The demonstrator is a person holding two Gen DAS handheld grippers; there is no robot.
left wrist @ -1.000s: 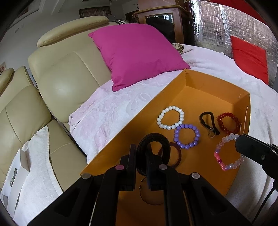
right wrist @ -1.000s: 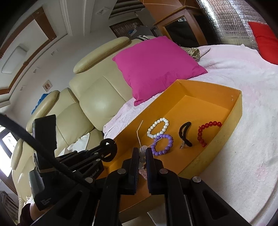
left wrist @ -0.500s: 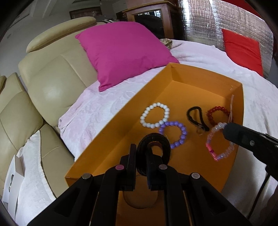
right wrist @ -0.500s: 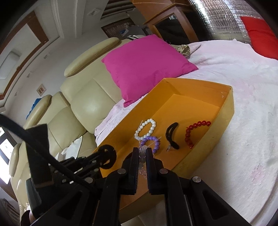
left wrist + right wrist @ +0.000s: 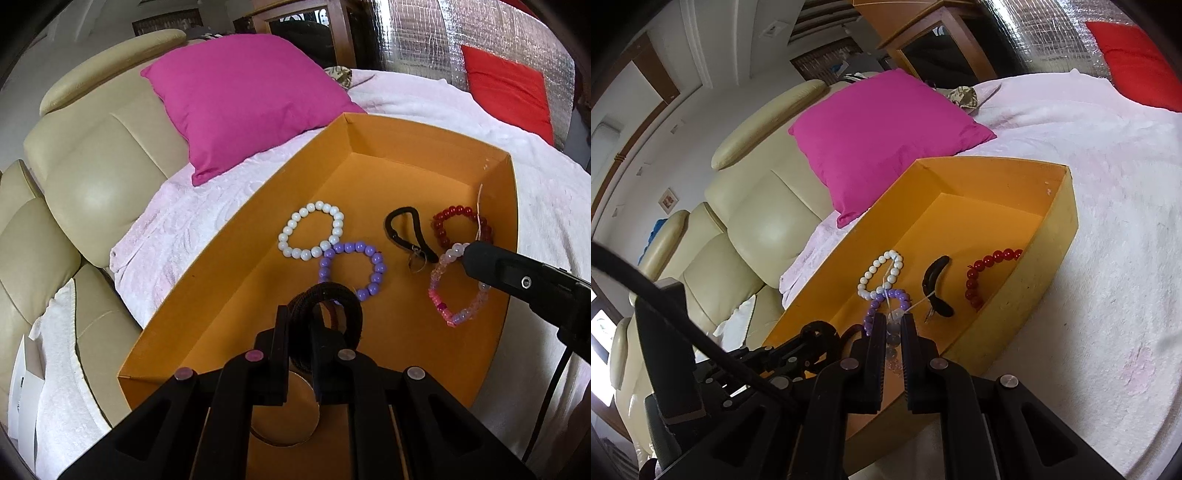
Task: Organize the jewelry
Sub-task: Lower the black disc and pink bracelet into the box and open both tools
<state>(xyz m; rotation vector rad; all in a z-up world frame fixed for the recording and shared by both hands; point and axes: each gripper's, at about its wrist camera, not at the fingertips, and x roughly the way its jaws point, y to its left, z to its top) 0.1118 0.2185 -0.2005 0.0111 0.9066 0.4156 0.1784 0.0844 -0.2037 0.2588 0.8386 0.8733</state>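
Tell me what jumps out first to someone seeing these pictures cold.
The orange tray on the pale blanket, with white, purple and red bead bracelets lying in it. Behind it, a magenta pillow leans on the cream sofa. Nearest, the left hand-held gripper pinches a black ring.

1 orange tray (image 5: pixel 509 206), 4 beaded bracelets (image 5: pixel 312 234), 2 black bands (image 5: pixel 408 234), 1 magenta pillow (image 5: pixel 243 96), 1 red pillow (image 5: pixel 506 92).

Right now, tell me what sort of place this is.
Most likely a home living room or bedroom: cream leather recliners, a pink cushion on a pale blanket-covered surface, and a wooden cabinet behind. The orange tray of bracelets sits on the blanket.
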